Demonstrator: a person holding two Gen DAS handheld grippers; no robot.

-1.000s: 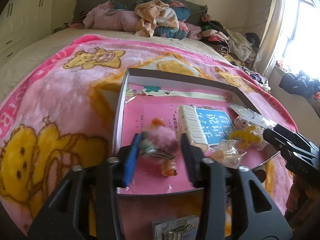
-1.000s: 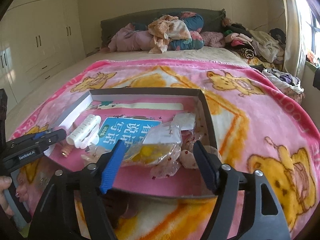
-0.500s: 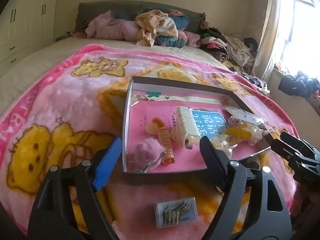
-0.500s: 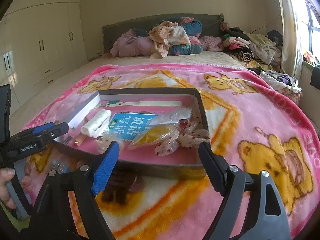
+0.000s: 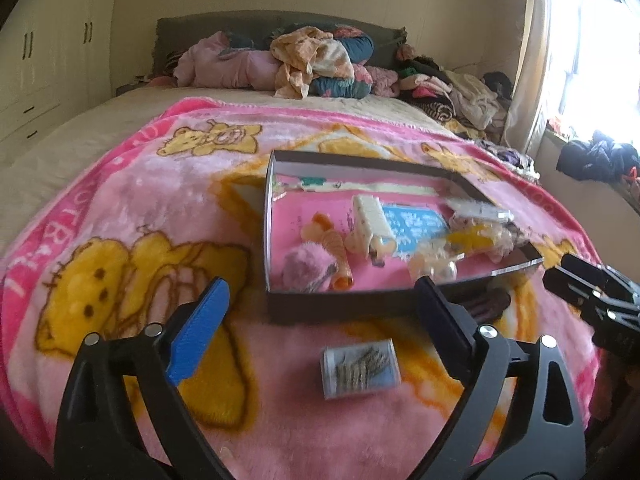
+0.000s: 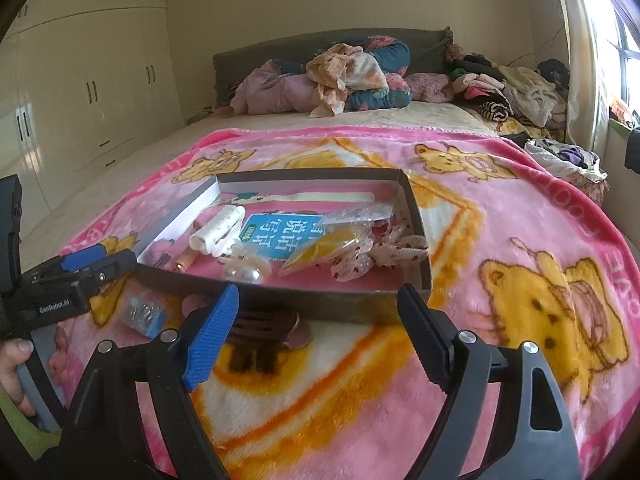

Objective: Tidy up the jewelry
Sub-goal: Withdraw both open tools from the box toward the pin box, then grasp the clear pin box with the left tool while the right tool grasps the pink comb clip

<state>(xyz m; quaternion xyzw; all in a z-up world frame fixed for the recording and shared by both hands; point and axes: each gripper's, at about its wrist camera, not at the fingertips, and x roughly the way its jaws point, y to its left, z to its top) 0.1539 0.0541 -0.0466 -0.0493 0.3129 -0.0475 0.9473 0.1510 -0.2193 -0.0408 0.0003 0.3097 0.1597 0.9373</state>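
Observation:
A dark shallow box (image 5: 344, 303) (image 6: 416, 216) sits on the pink bear blanket. It holds a pink fluffy hair clip (image 5: 306, 266), an orange spiral tie (image 5: 338, 246), a white comb-like clip (image 5: 370, 222) (image 6: 218, 226), a pearl clip (image 6: 244, 274) and bagged pieces (image 6: 340, 240). My left gripper (image 5: 320, 338) is open and empty, just short of the box's near wall. A small clear box of hairpins (image 5: 360, 368) (image 6: 144, 314) lies between its fingers. My right gripper (image 6: 316, 338) is open and empty above a dark brown claw clip (image 6: 266, 326) lying outside the box.
The bed carries a pile of clothes and bedding (image 5: 312, 60) at the headboard and more clothes (image 6: 516, 92) at the right. White wardrobes (image 6: 92, 92) stand at the left. A window (image 5: 592, 48) is at the right.
My left gripper opened, let go of the pink fluffy clip inside the box, and pulled back toward me. My right gripper also pulled back out of the box.

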